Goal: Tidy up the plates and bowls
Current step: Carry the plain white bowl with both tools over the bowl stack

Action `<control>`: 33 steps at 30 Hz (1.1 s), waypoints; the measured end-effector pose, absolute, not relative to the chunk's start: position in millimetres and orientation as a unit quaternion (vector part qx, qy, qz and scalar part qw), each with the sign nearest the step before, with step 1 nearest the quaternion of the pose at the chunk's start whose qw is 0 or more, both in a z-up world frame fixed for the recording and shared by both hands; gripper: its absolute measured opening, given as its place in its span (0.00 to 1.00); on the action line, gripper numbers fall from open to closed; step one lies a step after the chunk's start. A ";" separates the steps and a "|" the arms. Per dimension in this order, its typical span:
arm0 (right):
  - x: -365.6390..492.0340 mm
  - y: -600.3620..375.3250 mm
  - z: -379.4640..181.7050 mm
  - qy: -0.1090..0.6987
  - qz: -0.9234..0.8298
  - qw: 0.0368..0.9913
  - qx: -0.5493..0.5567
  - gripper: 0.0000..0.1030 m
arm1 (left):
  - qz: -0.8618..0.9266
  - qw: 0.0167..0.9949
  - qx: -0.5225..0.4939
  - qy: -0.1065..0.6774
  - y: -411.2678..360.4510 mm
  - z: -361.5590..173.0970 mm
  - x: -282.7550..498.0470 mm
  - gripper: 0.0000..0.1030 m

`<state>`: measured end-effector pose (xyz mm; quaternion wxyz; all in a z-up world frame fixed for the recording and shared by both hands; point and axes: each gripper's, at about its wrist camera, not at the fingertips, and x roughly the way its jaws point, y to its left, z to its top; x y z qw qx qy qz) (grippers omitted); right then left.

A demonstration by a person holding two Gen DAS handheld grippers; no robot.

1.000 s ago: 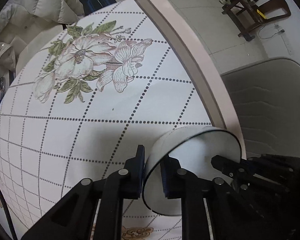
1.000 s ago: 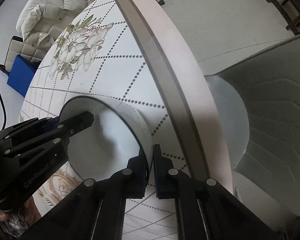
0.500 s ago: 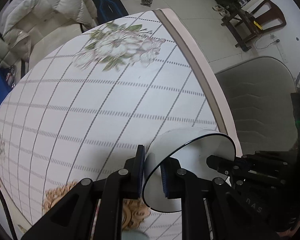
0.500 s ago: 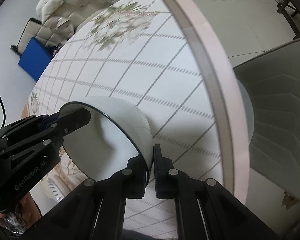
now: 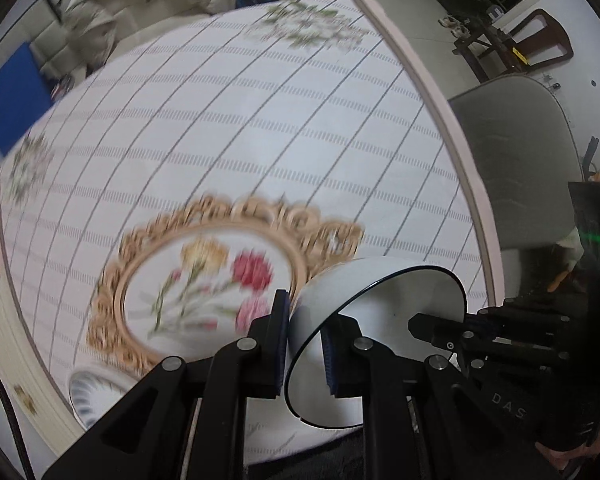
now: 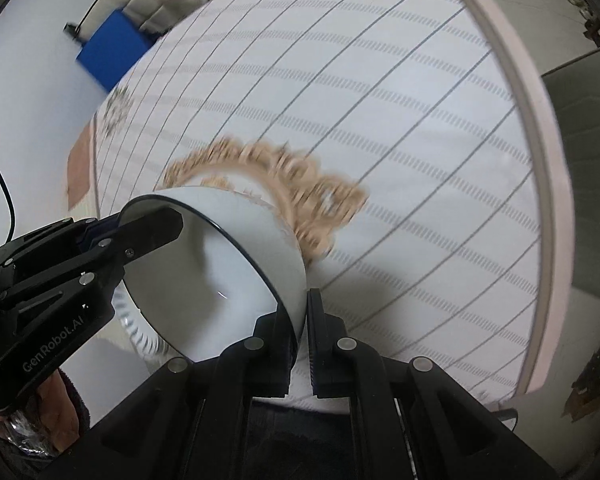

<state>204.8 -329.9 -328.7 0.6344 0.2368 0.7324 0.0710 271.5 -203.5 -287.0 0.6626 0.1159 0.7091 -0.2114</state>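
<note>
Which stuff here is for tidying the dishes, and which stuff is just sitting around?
For the job:
- white bowl, pinched at its rim by the left gripper and the right gripper
- blue-striped dish near the table edge

Just around:
- flowered tablecloth
- grey chair
- blue box
- wooden chair

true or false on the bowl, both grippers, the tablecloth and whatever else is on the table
1. Both hand-held grippers clamp the rim of one white bowl with a dark rim. True: the left hand-held gripper and the right hand-held gripper pinch opposite sides.
2. The bowl sits flat on the table. False: it is tilted and held above the white gridded tablecloth.
3. A gold-framed flower print shows on the cloth. True.
4. The bowl holds food. False: its inside looks empty.
5. A white dish with blue stripes lies near the table edge. True.
</note>
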 end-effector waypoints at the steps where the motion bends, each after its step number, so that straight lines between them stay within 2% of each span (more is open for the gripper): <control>1: 196.3 -318.4 -329.2 0.736 0.075 0.631 0.232 0.07 | -0.208 0.662 0.114 0.711 -195.7 -288.1 265.2 0.12; 10: 172.9 -269.8 -354.3 0.764 0.088 0.607 0.202 0.07 | -0.181 0.645 0.090 0.737 -146.4 -313.6 229.5 0.12; 21: 179.6 -256.2 -382.8 0.784 0.080 0.591 0.171 0.07 | -0.170 0.630 0.082 0.753 -134.7 -343.3 225.8 0.12; 33: 191.8 -248.9 -385.7 0.795 0.078 0.583 0.148 0.09 | -0.157 0.627 0.080 0.759 -128.6 -357.2 225.5 0.12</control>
